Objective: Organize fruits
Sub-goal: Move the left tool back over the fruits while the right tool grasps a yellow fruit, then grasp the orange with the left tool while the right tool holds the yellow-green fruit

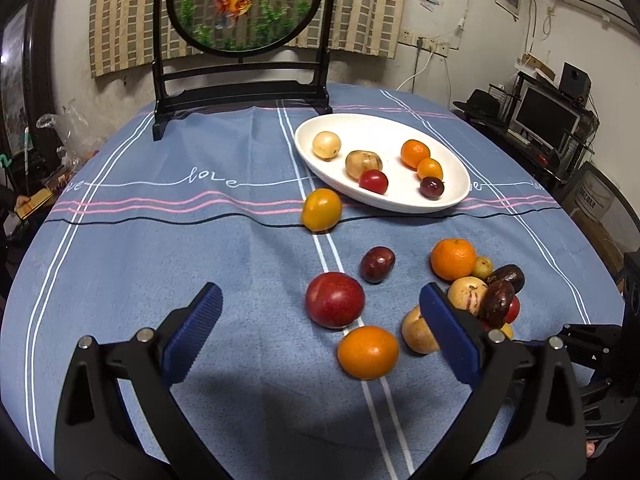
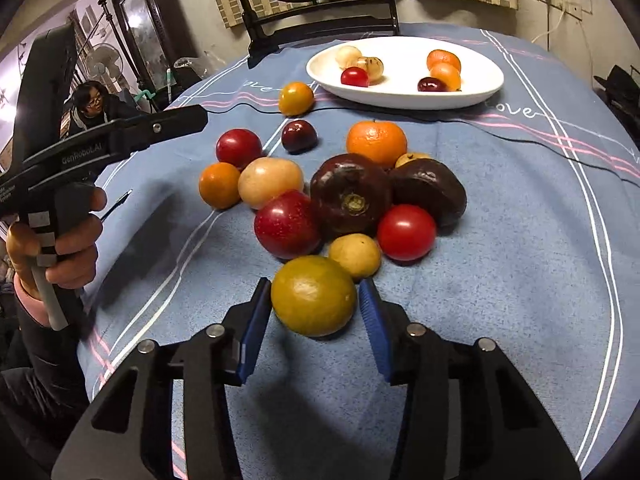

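Note:
A white oval plate [image 1: 448,196] [image 2: 480,92] holds several small fruits at the far side of the table. Loose fruits lie on the blue cloth: a red plum [image 1: 334,299], an orange [image 1: 368,352], a dark plum [image 1: 377,264], a yellow-orange fruit [image 1: 321,209] and a pile at right [image 1: 492,292]. My left gripper [image 1: 320,332] is open, wide around the red plum and orange, above the cloth. My right gripper [image 2: 314,312] is open, its blue pads on either side of a yellow-green fruit [image 2: 314,295]; the left pad looks close to touching, the right pad stands apart.
A dark wooden stand with a round fish-picture screen [image 1: 244,4] stands at the table's back. The left hand-held gripper [image 2: 100,148] shows at left in the right wrist view. A desk with a monitor [image 1: 548,116] is at the right.

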A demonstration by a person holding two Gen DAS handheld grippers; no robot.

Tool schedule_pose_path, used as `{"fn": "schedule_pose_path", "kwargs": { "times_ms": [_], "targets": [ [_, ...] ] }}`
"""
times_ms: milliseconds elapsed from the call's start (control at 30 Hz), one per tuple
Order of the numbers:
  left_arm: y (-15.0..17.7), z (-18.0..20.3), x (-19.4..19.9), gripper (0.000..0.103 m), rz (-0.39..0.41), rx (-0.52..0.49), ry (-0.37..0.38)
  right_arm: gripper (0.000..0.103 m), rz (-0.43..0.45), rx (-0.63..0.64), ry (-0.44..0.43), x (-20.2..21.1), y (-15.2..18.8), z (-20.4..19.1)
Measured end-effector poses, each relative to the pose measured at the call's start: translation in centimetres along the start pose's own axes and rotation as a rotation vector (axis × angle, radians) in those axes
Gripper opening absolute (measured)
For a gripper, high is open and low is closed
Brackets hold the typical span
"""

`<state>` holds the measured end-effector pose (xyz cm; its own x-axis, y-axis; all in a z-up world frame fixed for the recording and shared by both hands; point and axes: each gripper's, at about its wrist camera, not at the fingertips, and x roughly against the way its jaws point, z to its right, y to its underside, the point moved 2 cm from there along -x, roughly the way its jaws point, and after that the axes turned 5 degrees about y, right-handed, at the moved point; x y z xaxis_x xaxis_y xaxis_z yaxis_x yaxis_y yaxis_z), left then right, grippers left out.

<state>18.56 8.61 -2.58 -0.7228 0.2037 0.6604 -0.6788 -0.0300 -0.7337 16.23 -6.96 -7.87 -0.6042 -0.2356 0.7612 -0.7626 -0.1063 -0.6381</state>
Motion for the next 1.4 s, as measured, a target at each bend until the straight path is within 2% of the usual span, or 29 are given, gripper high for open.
{"fn": "schedule_pose_path", "kwargs": {
  "times_ms": [133, 267, 333, 400, 467, 567, 733, 800, 867, 967, 1067, 1200, 1267, 1400],
  "targets": [
    [0.2, -0.5, 0.0, 0.101, -0.007, 0.017, -0.006, 0.042, 0.012, 0.015, 0.015, 0.3, 0.3, -0.2],
    [0.6, -0.7, 0.2, 0.100, -0.010, 0.018, 0.020, 0.042, 0.092, -0.053, -0.092, 2.7, 0.7, 1.4],
    [1.0, -0.3, 0.2, 0.099, -0.024, -0.009, 0.045, 0.042, 0.128, -0.104, -0.081, 3.5, 0.9, 2.8],
    [1.6, 0.1, 0.0, 0.091, -0.054, -0.039, 0.079, 0.042, 0.157, -0.150, -0.029, 4.2, 1.0, 4.3],
    [2.1, 0.6, -0.1, 0.078, -0.072, -0.068, 0.110, 0.042, 0.176, -0.171, -0.031, 4.6, 1.0, 5.3],
    [2.9, 1.3, -0.3, 0.073, -0.095, -0.110, 0.137, 0.042, 0.174, -0.228, -0.091, 4.5, 0.9, 6.5],
    [3.4, 2.0, -1.1, 0.067, -0.122, -0.143, 0.125, 0.042, 0.175, -0.229, -0.094, 4.4, 0.9, 6.4],
    [3.5, 2.0, -1.6, 0.063, -0.138, -0.144, 0.119, 0.042, 0.184, -0.211, -0.086, 4.5, 0.8, 6.0],
    [3.7, 2.0, -2.1, 0.051, -0.161, -0.145, 0.118, 0.042, 0.187, -0.206, -0.077, 4.6, 1.0, 5.7],
    [3.8, 2.2, -2.5, 0.045, -0.178, -0.146, 0.123, 0.042, 0.197, -0.203, -0.075, 4.7, 1.1, 5.7],
    [3.6, 2.5, -2.5, 0.045, -0.156, -0.160, 0.106, 0.042, 0.211, -0.196, -0.072, 4.9, 1.1, 5.6],
    [3.6, 2.7, -3.4, 0.045, -0.193, -0.160, 0.107, 0.042, 0.218, -0.189, -0.069, 4.9, 1.2, 5.5],
    [3.5, 2.5, -3.7, 0.041, -0.205, -0.148, 0.114, 0.042, 0.225, -0.187, -0.064, 4.9, 1.2, 5.5],
    [3.5, 2.4, -3.9, 0.041, -0.207, -0.139, 0.118, 0.042, 0.233, -0.181, -0.054, 5.0, 1.3, 5.4]
  ]
}}
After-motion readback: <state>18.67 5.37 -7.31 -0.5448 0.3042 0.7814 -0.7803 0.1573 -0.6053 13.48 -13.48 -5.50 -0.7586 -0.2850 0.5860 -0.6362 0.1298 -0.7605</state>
